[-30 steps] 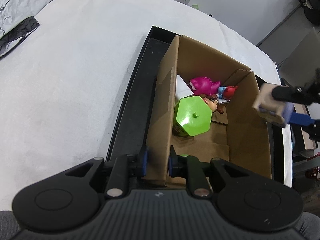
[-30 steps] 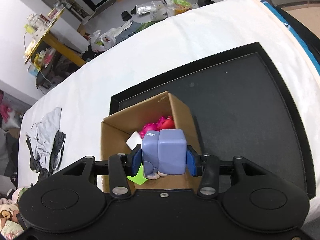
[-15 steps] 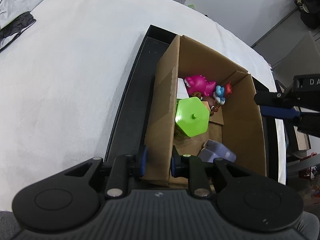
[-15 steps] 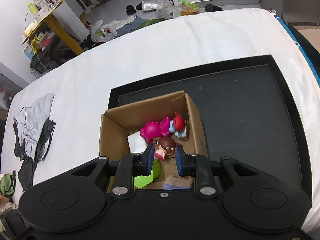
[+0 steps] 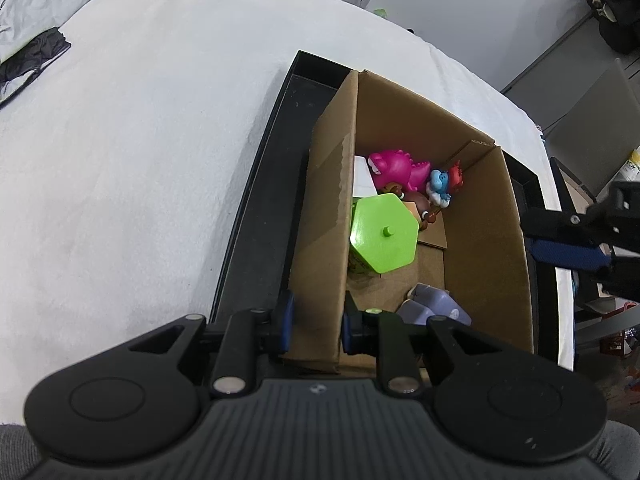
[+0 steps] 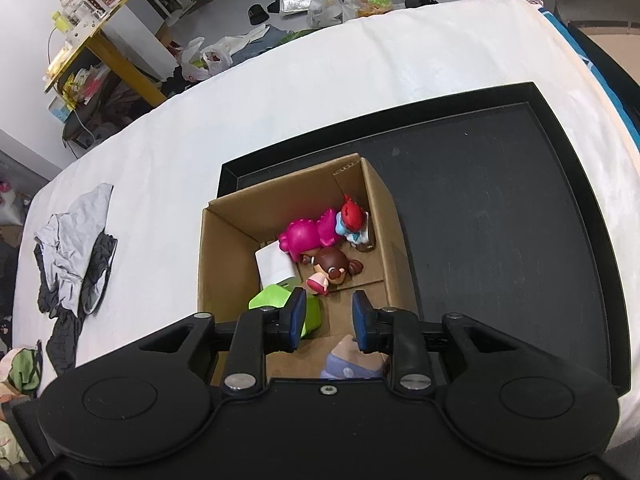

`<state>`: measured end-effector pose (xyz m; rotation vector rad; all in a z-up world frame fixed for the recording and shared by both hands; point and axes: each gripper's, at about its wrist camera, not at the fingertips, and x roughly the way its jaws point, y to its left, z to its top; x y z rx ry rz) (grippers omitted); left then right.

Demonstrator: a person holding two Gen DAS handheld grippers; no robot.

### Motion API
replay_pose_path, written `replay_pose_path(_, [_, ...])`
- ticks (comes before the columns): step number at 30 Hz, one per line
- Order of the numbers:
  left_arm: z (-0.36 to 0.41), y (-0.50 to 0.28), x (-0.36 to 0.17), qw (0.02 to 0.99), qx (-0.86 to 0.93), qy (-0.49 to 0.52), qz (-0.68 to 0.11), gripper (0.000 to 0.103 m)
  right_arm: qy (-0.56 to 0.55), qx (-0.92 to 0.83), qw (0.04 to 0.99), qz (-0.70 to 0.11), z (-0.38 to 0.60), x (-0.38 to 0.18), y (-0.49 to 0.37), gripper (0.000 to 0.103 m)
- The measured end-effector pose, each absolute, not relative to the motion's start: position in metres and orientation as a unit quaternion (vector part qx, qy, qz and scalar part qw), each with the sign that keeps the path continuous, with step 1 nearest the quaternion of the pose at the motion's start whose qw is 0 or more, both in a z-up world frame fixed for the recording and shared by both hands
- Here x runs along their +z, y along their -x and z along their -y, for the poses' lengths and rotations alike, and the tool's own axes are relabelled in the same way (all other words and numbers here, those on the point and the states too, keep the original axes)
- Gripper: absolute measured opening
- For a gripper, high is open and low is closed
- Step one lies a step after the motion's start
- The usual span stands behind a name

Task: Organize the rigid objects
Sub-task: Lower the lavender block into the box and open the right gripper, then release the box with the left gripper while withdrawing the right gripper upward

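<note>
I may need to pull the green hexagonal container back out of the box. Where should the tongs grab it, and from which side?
Come straight down from above: the cardboard box walls block any side approach. The green hexagonal container stands upright, lid up, against the box's left wall. Span two opposite flat faces of the lid rather than its corners; the small knob looks too slight to hold.

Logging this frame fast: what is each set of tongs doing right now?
Left tongs: shut on the box wall.
Right tongs: open, holding nothing, above the box.
</note>
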<state>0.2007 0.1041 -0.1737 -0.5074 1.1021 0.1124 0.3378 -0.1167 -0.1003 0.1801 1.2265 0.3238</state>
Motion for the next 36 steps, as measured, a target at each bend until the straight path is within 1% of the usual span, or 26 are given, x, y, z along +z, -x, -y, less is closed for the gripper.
replay_pose_path(6, [-0.1,-0.201,-0.172,0.821,0.059,0.231,-0.518,0.02,-0.099,0.155,0.799,-0.572,0.134,-0.097,-0.331,0.045])
replay_pose_path(8, [-0.098,-0.202,-0.17,0.822,0.063,0.228,-0.518,0.02,-0.105,0.156,0.801,-0.568,0.141,-0.094,-0.328,0.053])
replay_pose_path(10, [-0.096,-0.202,-0.168,0.825,0.068,0.221,-0.516,0.02,-0.112,0.157,0.802,-0.565,0.148,-0.091,-0.325,0.055])
replay_pose_path(19, [-0.088,-0.204,-0.163,0.824,0.086,0.201,-0.523,0.018,-0.143,0.166,0.799,-0.56,0.183,-0.087,-0.315,0.059])
replay_pose_path(23, [-0.087,-0.205,-0.16,0.807,0.09,0.203,-0.547,0.02,-0.151,0.17,0.799,-0.557,0.195,-0.086,-0.313,0.069])
replay_pose_path(26, [-0.082,-0.202,-0.153,0.811,0.091,0.185,-0.548,0.021,-0.159,0.172,0.798,-0.555,0.203,-0.085,-0.311,0.074])
replay_pose_path(30, [-0.077,-0.2,-0.141,0.809,0.097,0.173,-0.554,0.021,-0.166,0.177,0.797,-0.553,0.213,-0.086,-0.308,0.079])
replay_pose_path(36, [-0.064,-0.194,-0.121,0.814,0.101,0.143,-0.554,0.025,-0.168,0.178,0.8,-0.548,0.226,-0.083,-0.302,0.091])
